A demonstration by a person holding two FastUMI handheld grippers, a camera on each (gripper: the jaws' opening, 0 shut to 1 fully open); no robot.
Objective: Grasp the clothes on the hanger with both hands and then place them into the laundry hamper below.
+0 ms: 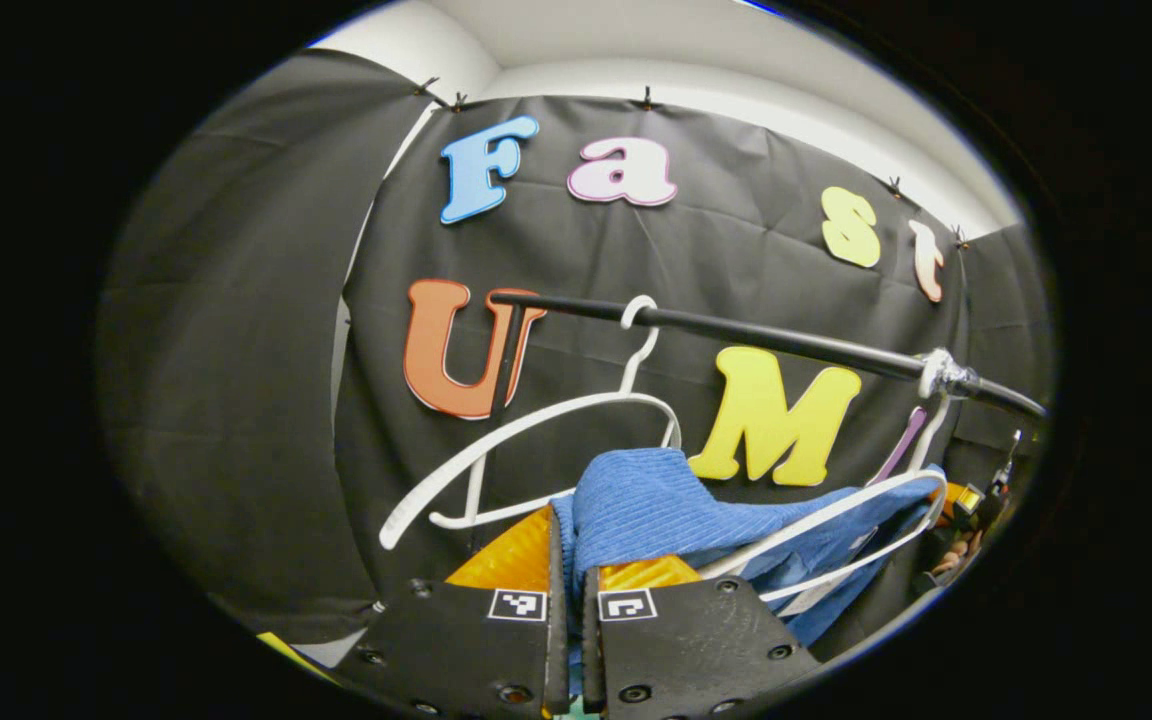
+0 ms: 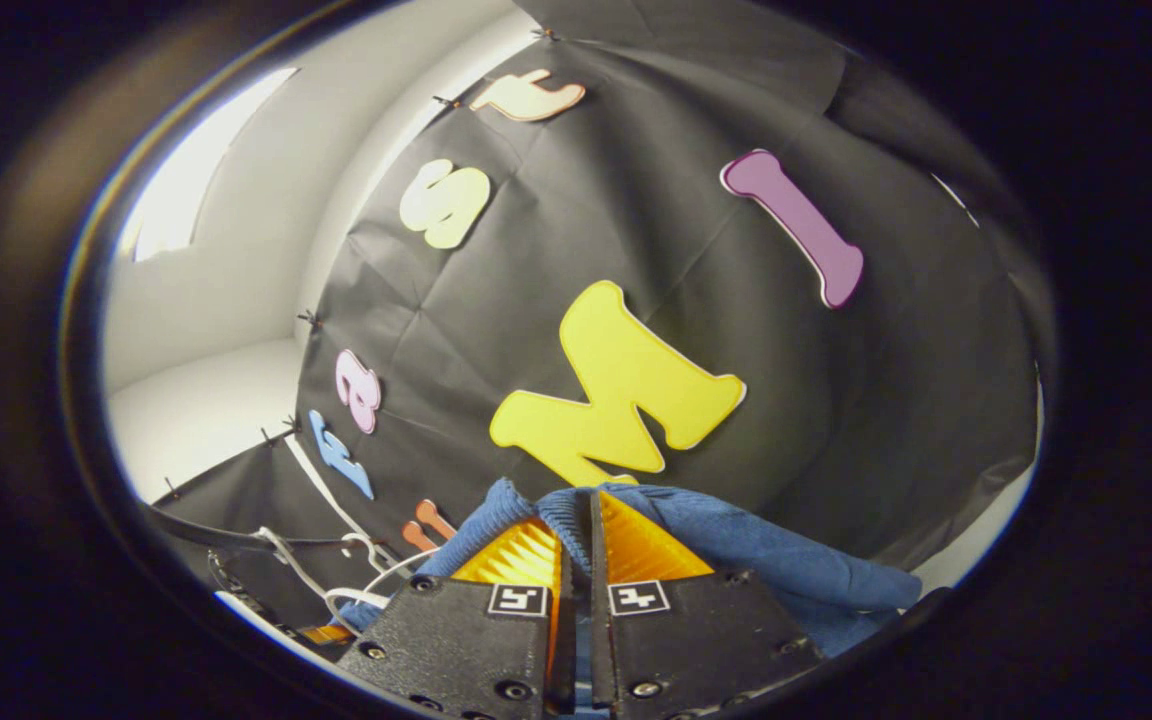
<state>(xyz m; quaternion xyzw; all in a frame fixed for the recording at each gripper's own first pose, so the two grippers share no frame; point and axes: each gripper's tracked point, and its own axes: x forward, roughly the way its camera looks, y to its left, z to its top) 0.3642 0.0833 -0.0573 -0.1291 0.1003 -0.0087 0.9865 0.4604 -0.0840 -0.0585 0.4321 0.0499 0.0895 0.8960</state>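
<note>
You have one blue garment (image 1: 656, 510), seen in both views. In the left gripper view you can count two white hangers: one bare hanger (image 1: 536, 440) and one hanger (image 1: 856, 530) lying against the garment. They hang from one black rail (image 1: 736, 335). You are working with two hand-held grippers, the left hand-held gripper (image 1: 569, 600) and the right hand-held gripper (image 2: 576, 570).

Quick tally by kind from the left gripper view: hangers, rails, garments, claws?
White hangers: 2, one bare, one against the blue garment
Black rail: 1
Blue garment: 1
Claws: 2, left claw pinching the garment, another far right
Total: 6
</note>
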